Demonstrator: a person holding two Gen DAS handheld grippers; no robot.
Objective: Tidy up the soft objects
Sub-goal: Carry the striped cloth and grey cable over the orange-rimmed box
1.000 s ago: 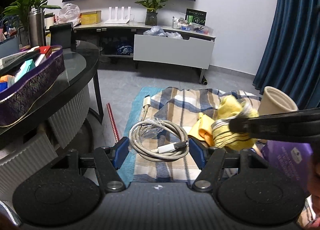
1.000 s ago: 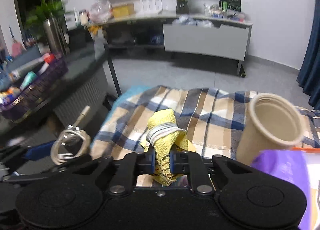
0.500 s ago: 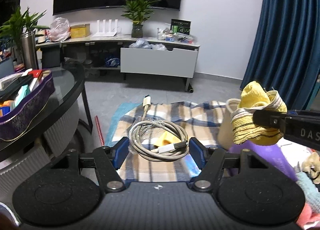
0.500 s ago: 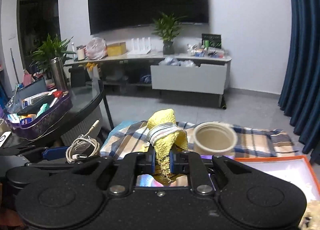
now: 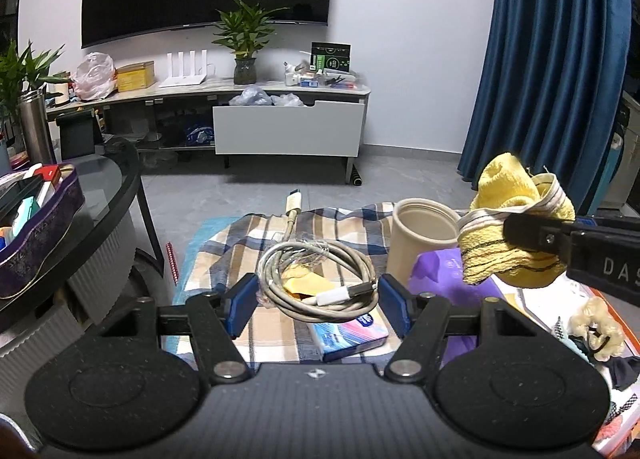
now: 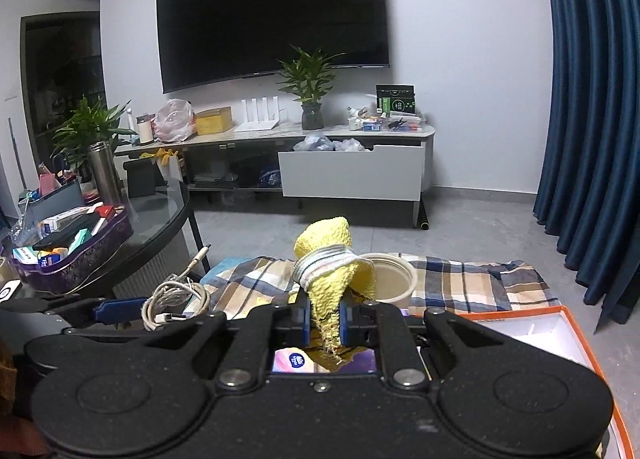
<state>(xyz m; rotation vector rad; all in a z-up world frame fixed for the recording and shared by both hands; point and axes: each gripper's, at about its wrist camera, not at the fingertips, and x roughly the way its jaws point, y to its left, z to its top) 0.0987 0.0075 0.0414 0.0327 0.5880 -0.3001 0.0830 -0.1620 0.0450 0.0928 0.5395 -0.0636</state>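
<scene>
My right gripper (image 6: 325, 320) is shut on a rolled yellow sock with a striped grey cuff (image 6: 325, 259) and holds it in the air; the sock also shows in the left wrist view (image 5: 516, 219), above a purple pack (image 5: 436, 263). My left gripper (image 5: 318, 301) grips a coiled grey cable (image 5: 316, 279) between its blue pads (image 5: 240, 303), above the plaid cloth (image 5: 248, 243). An orange-rimmed white box (image 6: 560, 335) lies at the right, holding soft items such as a cream scrunchie (image 5: 598, 323).
A beige cup (image 5: 420, 235) stands on the cloth. A blue-pink tissue pack (image 5: 352, 335) lies under the cable. A round glass table (image 5: 104, 211) with a purple tray (image 5: 36, 227) is at the left. A TV cabinet (image 5: 288, 131) and blue curtain (image 5: 552, 59) stand behind.
Both grippers have risen and pulled back from the cloth. The right gripper has carried the yellow sock up and right, over the purple pack near the orange box. The cable stays gripped.
</scene>
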